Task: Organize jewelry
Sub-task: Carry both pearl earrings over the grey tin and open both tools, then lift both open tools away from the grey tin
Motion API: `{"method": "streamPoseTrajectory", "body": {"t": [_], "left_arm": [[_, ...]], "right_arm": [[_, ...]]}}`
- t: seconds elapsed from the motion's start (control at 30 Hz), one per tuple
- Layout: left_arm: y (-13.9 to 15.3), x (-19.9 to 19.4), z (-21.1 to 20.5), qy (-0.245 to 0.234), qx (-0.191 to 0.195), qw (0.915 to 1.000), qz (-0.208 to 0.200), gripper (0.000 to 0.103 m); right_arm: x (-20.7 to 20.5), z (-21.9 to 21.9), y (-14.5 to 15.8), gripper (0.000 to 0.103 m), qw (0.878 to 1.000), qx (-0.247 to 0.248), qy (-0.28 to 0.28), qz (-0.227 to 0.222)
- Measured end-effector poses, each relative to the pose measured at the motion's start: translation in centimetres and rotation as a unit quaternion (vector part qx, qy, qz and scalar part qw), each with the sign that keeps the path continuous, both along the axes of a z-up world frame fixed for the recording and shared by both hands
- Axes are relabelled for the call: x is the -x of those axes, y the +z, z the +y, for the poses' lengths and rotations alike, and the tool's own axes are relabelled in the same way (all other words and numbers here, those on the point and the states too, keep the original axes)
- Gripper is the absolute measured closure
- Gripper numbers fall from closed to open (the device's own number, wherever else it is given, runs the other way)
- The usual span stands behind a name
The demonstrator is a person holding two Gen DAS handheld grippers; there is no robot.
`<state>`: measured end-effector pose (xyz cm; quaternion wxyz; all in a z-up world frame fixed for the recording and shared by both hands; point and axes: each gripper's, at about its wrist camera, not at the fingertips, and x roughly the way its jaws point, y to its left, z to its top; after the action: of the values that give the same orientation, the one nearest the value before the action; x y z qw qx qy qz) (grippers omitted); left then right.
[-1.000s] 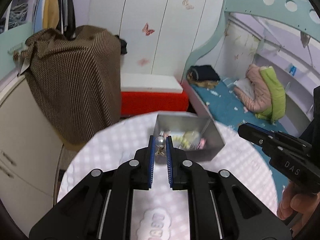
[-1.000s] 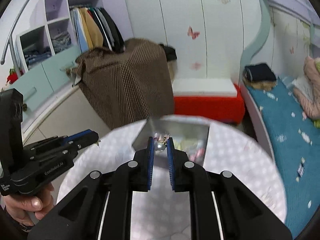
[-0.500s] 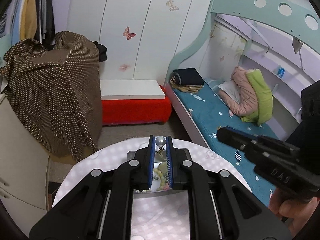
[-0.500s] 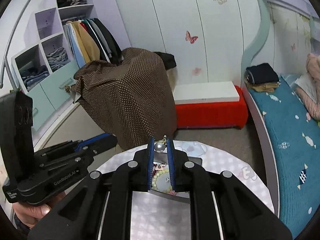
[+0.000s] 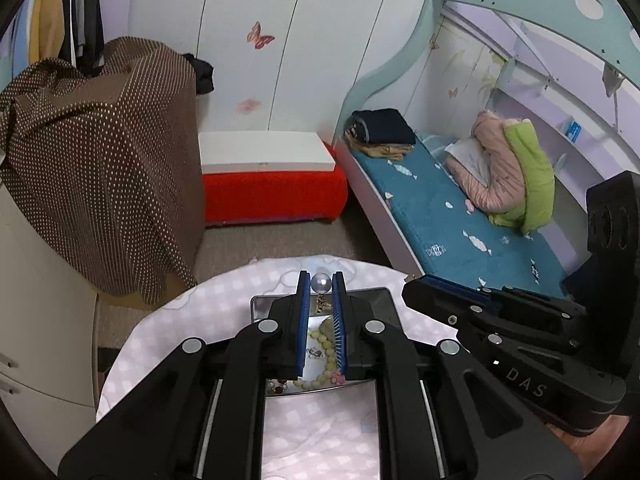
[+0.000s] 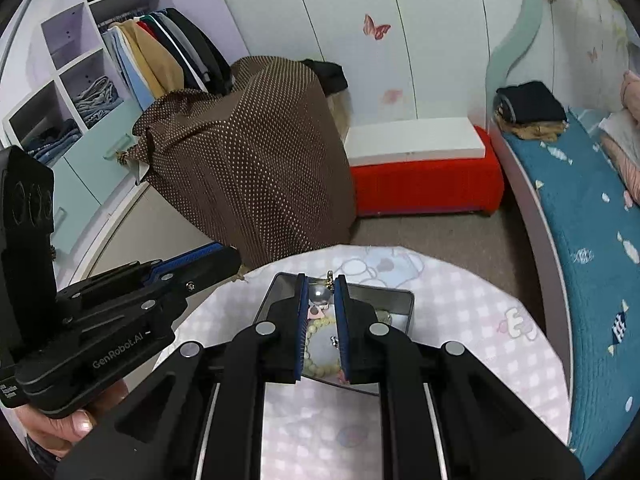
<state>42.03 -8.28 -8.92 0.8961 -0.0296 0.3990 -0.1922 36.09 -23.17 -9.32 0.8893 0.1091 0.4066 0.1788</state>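
I hold one grey pearl earring [image 5: 321, 282] in the left gripper [image 5: 321, 286], another [image 6: 319, 293] in the right gripper [image 6: 320, 292], jaws just easing; the open silver metal tin [image 6: 405, 300] lies directly below both.

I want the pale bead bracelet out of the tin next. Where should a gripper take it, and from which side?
Pinch the bead bracelet across one stretch of its strand, coming down from above: it lies as a flat loop on the floor of the tin, whose upright walls would block a sideways approach.
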Motion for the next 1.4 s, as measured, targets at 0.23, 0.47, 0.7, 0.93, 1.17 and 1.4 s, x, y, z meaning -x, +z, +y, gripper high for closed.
{"method": "streamPoseTrajectory", "body": {"t": [0.23,0.47,0.7,0.93,1.17,1.4], "left_arm": [[-1.1,0.2,0.0,0.0,-0.021,0.9997,0.013,0.068],[-0.6,0.5,3.0,0.056,-0.008,0.9984,0.002,0.011],[1.3,3.0,4.2,0.09,-0.042,0.9945,-0.035,0.005],[3.9,7.8,5.1,0.114,-0.049,0.9887,-0.084,0.005],[7.1,14.5,5.5,0.129,-0.052,0.9796,-0.145,0.005],[10.0,22.8,5.9,0.146,-0.062,0.9644,-0.211,0.005]], "right_arm": [[-0.3,-0.6,-0.6,0.05,1.0,-0.003,-0.02,0.011],[0.3,-2.4,0.0,0.012,0.998,-0.02,-0.053,-0.004],[1.6,-3.3,1.6,0.008,0.997,-0.031,-0.071,-0.026],[4.9,-3.0,4.3,0.008,0.995,-0.029,-0.073,-0.064],[10.9,-2.4,7.3,0.008,0.99,-0.011,-0.075,-0.122],[18.8,-1.4,9.0,0.008,0.98,0.037,-0.084,-0.176]]}}
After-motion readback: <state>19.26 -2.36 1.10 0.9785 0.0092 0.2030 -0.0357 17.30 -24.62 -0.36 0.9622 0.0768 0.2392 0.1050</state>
